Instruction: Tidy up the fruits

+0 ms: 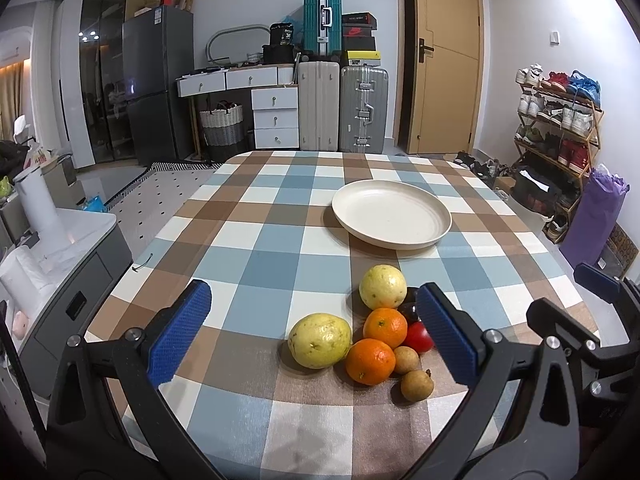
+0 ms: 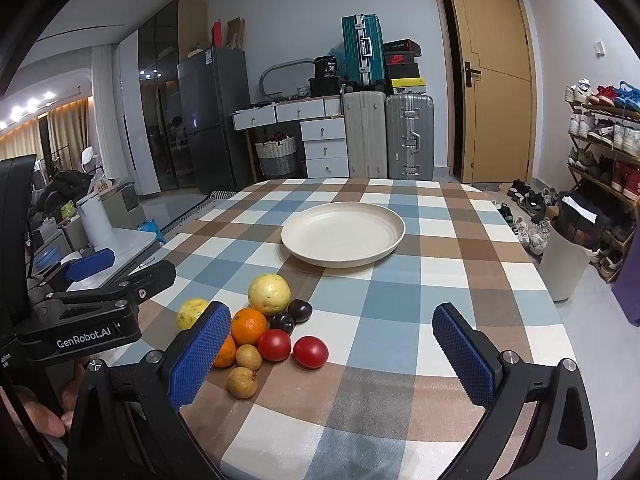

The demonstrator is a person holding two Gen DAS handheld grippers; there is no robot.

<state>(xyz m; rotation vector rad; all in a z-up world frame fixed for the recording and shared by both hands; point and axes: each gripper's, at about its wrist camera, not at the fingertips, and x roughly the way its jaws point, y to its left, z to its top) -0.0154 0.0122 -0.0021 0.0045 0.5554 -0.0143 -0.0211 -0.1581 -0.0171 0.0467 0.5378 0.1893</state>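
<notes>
- Table (image 2: 460,248): checked cloth in blue, brown and white; bears everything listed below.
- Plate (image 2: 394,236): cream, round, empty; sits toward the far middle of the table, well apart from the fruit.
- Fruit pile: one tight cluster on the near part of the table, nearer than the plate and a little left of it in the right wrist view.
- Guavas: two, pale yellow. Far guava (image 2: 269,292) heads the pile; near guava (image 1: 319,340) lies at its left edge.
- Oranges: two. One (image 2: 249,325) mid-pile, the other (image 1: 370,361) touching the near guava.
- Tomatoes: two, red (image 2: 274,345) and (image 2: 311,352), on the right side of the pile.
- Plums: two, dark (image 2: 300,310) and (image 2: 282,322), just behind the tomatoes.
- Longans: two, small and brown (image 2: 249,357) and (image 2: 242,382), at the near edge.
- Left gripper (image 1: 316,340): released, jaws spread wide, hovering short of the pile with the near guava roughly between them; holds nothing.
- Right gripper (image 2: 332,356): released, jaws wide, empty; tomatoes lie just ahead of its left finger.
- Step in hand: apparently the start, since no fruit is on the plate; both tools are lined up for a first pick.
- Next move, by judgement: lower one gripper over an outer fruit, close gently, carry it far to the plate. Round fruit may roll when a neighbour is nudged.
</notes>
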